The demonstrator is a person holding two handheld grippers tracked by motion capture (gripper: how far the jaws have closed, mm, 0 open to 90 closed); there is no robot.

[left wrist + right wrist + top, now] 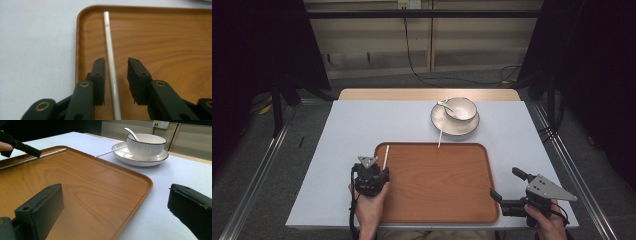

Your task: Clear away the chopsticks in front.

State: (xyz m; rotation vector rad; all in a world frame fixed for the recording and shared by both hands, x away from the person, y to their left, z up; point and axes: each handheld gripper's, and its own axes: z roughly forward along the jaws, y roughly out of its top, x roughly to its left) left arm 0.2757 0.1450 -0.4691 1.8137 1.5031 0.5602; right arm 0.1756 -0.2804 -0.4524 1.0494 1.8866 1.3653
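A thin white chopstick lies on the wooden tray just inside its left rim. My left gripper is open, one jaw on each side of the chopstick, the left jaw close against it. In the high view this gripper sits over the tray's left edge with the chopstick poking out ahead. My right gripper is wide open at the tray's near right corner and holds nothing. Its jaws straddle the tray's rim.
Behind the tray stands a white bowl with a spoon in it, on a white plate. A second chopstick leans from the plate down to the tray's far rim. Pale blue table lies all around.
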